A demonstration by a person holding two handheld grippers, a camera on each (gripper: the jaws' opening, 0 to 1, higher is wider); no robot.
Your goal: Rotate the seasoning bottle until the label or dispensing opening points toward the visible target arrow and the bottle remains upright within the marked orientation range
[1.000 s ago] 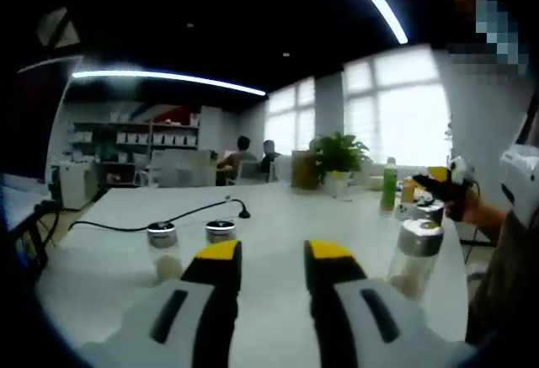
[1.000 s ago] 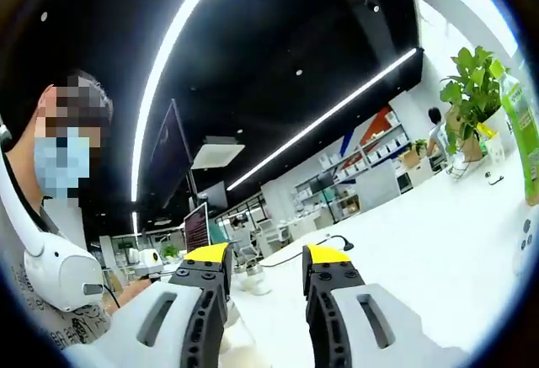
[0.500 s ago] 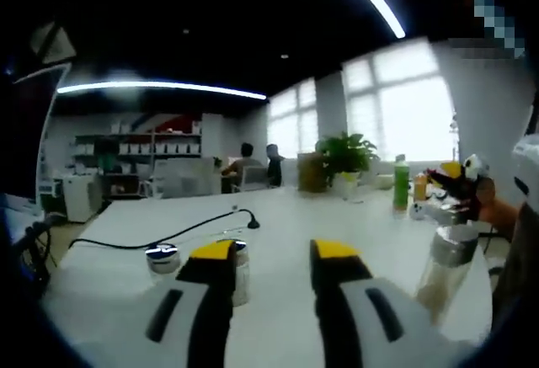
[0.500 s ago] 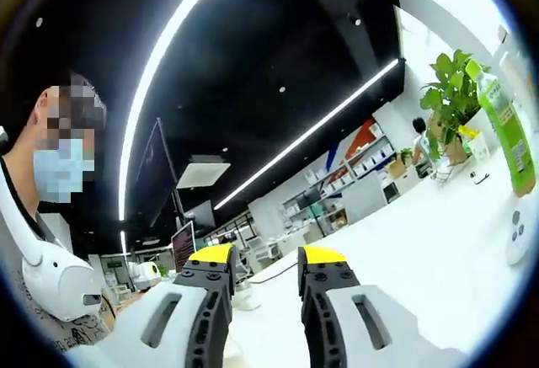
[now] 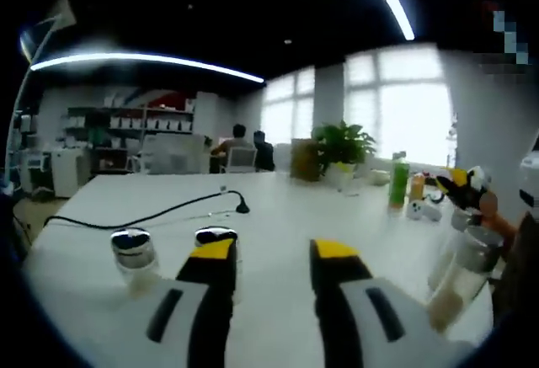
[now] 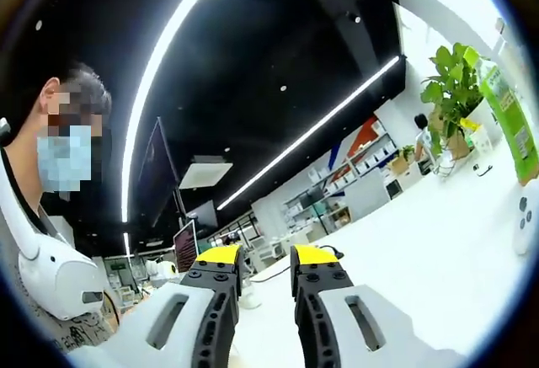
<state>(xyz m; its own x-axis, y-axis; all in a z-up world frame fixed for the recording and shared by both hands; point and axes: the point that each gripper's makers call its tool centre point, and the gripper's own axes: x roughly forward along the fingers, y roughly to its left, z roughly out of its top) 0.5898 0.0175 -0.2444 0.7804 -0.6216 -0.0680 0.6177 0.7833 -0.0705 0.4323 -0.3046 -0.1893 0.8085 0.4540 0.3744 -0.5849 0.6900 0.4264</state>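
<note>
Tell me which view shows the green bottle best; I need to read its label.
The right gripper view: the green bottle is large at its right edge, label facing the camera. The left gripper view shows the bottle small and blurred, far across the table.

Clear glass seasoning bottles (image 5: 135, 258) w/ shiny metal caps; surface (image 5: 278, 216) smooth matt white; green plastic bottle (image 5: 397, 184) glossy.

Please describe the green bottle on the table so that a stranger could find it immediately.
Start at the long white table and look to its far end near the bright windows, beside the potted plant. There the green bottle stands upright. It is tall and bright green, while the jars nearer the claws are clear with silver lids.
</note>
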